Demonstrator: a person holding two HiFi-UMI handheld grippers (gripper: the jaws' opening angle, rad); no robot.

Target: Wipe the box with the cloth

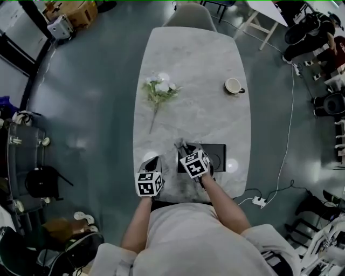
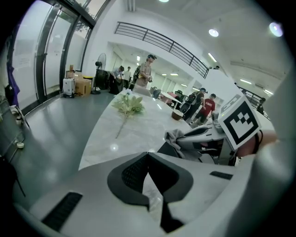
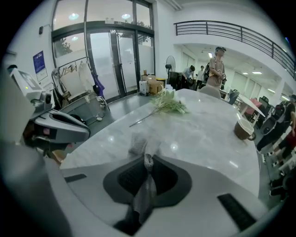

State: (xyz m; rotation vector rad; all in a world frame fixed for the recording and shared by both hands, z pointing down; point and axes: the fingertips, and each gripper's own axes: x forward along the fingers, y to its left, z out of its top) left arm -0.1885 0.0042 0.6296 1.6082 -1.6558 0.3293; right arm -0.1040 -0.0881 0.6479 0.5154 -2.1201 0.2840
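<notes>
A flat black box (image 1: 215, 153) lies on the marble table (image 1: 188, 64) near its front edge. My right gripper (image 1: 186, 150) hovers over the box's left part, shut on a grey cloth (image 1: 179, 144). In the right gripper view the cloth (image 3: 140, 144) sticks out past the closed jaws of the right gripper (image 3: 147, 159), and the box is hidden below. My left gripper (image 1: 153, 161) is just left of the box, over bare marble. Seen in its own view, the left gripper (image 2: 148, 155) is shut with nothing between its tips; the cloth (image 2: 174, 136) and box (image 2: 167, 149) show to its right.
A sprig of white flowers (image 1: 159, 89) lies on the table's left middle. A cup (image 1: 233, 85) stands at the right. A chair (image 1: 190, 16) is at the far end. A power strip and cable (image 1: 260, 201) lie on the floor to the right. People stand in the background.
</notes>
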